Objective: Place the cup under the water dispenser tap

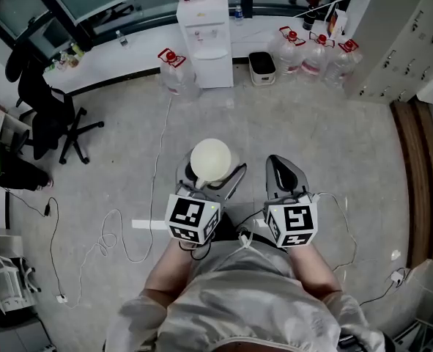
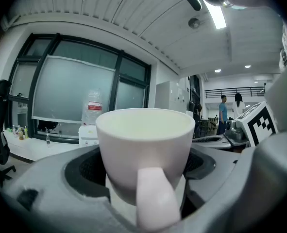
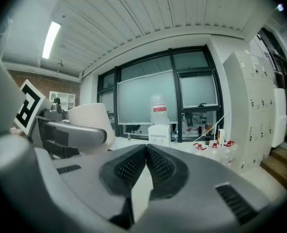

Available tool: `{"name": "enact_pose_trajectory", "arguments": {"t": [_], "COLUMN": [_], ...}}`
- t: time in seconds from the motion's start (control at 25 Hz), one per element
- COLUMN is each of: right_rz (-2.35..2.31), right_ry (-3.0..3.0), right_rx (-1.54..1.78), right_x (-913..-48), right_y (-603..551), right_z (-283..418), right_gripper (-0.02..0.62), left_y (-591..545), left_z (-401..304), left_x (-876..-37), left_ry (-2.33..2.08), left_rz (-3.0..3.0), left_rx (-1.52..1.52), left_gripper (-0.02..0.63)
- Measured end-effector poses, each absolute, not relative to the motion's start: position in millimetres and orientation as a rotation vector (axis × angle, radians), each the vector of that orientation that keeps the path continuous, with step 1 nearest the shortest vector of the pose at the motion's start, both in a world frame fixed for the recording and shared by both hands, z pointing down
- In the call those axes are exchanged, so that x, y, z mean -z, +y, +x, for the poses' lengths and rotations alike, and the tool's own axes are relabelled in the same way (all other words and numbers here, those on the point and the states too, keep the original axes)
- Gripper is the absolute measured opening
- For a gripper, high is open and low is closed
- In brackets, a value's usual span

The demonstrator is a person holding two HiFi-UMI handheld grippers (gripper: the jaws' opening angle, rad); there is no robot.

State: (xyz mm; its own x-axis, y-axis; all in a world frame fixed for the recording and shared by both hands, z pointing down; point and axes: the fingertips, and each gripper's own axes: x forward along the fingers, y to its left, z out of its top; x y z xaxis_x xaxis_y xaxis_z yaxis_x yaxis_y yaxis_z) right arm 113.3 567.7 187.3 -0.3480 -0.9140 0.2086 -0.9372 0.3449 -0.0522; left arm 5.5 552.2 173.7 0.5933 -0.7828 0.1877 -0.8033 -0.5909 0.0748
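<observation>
A white cup (image 1: 211, 160) sits upright between the jaws of my left gripper (image 1: 210, 176), which is shut on it. In the left gripper view the cup (image 2: 144, 152) fills the middle, its handle toward the camera and a jaw against each side. My right gripper (image 1: 286, 173) is held level beside it, shut with nothing between its pads (image 3: 146, 166); the cup (image 3: 90, 125) shows at that view's left. The white water dispenser (image 1: 204, 31) stands far ahead against the windowed wall, a bottle on top, and shows small in both gripper views (image 2: 90, 132) (image 3: 159, 130).
Large water bottles (image 1: 315, 56) with red caps stand right of the dispenser, one more bottle (image 1: 175, 70) on its left. A black bin (image 1: 262, 66) sits beside it. A black office chair (image 1: 51, 116) is at the left, white cables (image 1: 121, 233) trail on the grey floor, lockers (image 1: 414, 35) at right.
</observation>
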Motion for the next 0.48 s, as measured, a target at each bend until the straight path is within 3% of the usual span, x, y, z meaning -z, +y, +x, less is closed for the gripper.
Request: {"name": "enact_pose_trajectory", "arguments": {"t": [0.48], "right_rz": [1.724], "right_ry": [-2.415], "right_rx": [-0.323], "right_x": [-220], "right_y": [520], "right_z": [109], "right_gripper": [0.028], "left_y": [494], "left_z": [-12], "left_x": [-197], "left_ry": [-1.32], "left_rz": [2.66], "left_rx": [-0.218], "left_gripper": [0.445]}}
